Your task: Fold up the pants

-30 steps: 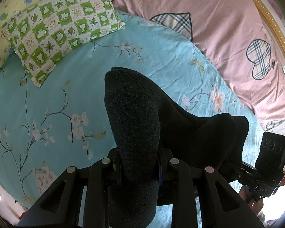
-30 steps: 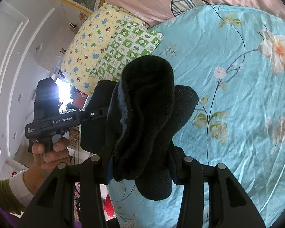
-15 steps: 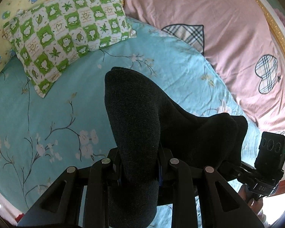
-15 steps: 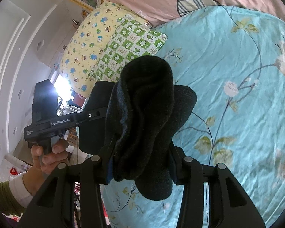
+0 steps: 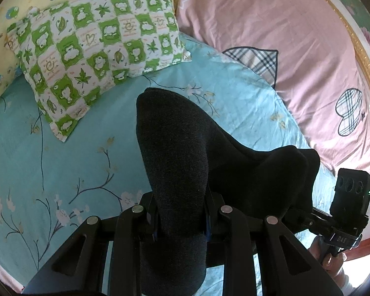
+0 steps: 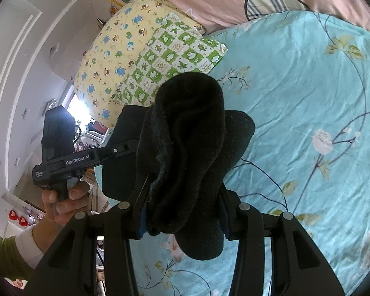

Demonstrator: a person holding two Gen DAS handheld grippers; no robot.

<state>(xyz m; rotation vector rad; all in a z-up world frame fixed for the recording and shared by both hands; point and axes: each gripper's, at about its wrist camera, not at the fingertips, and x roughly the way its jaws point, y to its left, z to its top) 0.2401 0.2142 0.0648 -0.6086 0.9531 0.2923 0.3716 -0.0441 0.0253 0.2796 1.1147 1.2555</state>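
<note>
The dark charcoal pants [image 5: 175, 153] hang in the air above the bed, stretched between my two grippers. My left gripper [image 5: 181, 219] is shut on one bunched end of the fabric, which bulges up over its fingers. My right gripper [image 6: 182, 212] is shut on the other bunched end [image 6: 192, 133]. The right gripper's body also shows at the lower right of the left wrist view [image 5: 350, 202]. The left gripper's body shows at the left of the right wrist view [image 6: 61, 153], held by a hand. The fingertips are hidden by cloth.
The bed below has a turquoise floral sheet [image 5: 61, 162]. A green checked pillow [image 5: 93, 49] and a yellow cartoon pillow [image 6: 116, 46] lie at its head. A pink quilt [image 5: 271, 24] lies along the far side. A white wall [image 6: 19, 56] stands left of the bed.
Both grippers have moved forward over the bed toward the pillows, carrying the pants with them. The grip on the fabric is unchanged.
</note>
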